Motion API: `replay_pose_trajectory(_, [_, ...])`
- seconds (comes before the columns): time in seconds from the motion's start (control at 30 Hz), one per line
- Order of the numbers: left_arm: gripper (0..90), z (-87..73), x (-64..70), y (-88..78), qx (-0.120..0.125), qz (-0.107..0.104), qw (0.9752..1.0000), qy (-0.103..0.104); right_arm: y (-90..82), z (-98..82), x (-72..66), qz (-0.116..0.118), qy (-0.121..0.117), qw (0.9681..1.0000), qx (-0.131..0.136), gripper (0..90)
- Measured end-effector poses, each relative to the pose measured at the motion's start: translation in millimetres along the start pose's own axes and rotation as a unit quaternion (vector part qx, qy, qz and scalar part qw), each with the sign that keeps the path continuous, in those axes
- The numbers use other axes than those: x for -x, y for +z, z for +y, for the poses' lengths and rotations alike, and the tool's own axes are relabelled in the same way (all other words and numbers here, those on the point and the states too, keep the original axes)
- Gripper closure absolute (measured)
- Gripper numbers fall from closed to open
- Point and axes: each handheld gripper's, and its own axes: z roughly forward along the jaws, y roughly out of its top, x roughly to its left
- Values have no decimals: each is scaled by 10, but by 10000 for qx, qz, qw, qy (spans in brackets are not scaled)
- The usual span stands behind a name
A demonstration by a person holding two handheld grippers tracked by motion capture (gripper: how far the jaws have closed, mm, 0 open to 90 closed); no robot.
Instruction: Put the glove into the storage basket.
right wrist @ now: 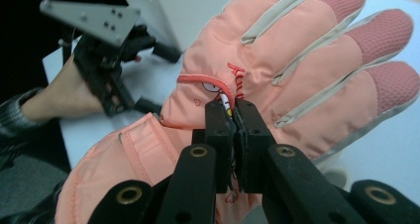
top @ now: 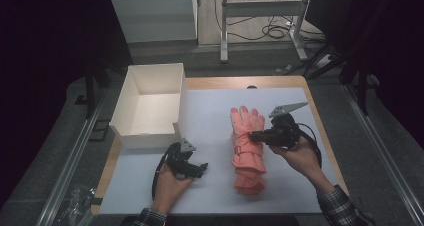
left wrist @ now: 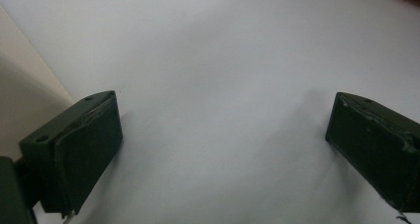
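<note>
High view: salmon-pink padded winter glove (top: 246, 148) lies right of centre on the white table sheet (top: 210, 186), fingers toward the top of the frame. Right gripper (top: 252, 135), entering from the right, has its jaws pinched together on the glove's back fabric. Left gripper (top: 202, 168), lower centre-left, rests with jaws spread wide, holding nothing. An open white cardboard box (top: 150, 106) stands at upper left.

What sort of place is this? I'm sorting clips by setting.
Probably a lab or recording workspace: a table under a white sheet, dark curtains around it, loose cables on the floor by a metal frame.
</note>
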Motion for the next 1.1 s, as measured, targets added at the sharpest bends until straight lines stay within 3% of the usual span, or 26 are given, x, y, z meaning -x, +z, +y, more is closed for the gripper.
replay_pose_trajectory(0.2, [11, -1, 1, 2, 15, 7, 10000, -5, -21, -238, -27, -13, 99, 9999, -90, 850])
replay_pose_trajectory(0.5, [11, -2, 1, 3, 20, 10, 10000, -2, 257, -492, 9, -238, 142, 9992, -272, 823])
replay_pose_trajectory(0.57, [11, -2, 4, 5, 34, 9, 10000, -21, 316, -532, 1, -304, 59, 9989, -347, 805])
replay_pose_trajectory(0.7, [11, -1, 1, 2, 13, 9, 10000, 4, 367, -621, -18, -360, 78, 9991, -216, 792])
replay_pose_trajectory(0.93, [11, -1, 1, 3, 17, 8, 10000, -4, 230, -551, -36, -288, 20, 9996, -75, 601])
replay_pose_trajectory(1.1, [11, -1, 1, 2, 10, 6, 10000, -4, 53, -495, -67, -388, -169, 9990, 105, 586])
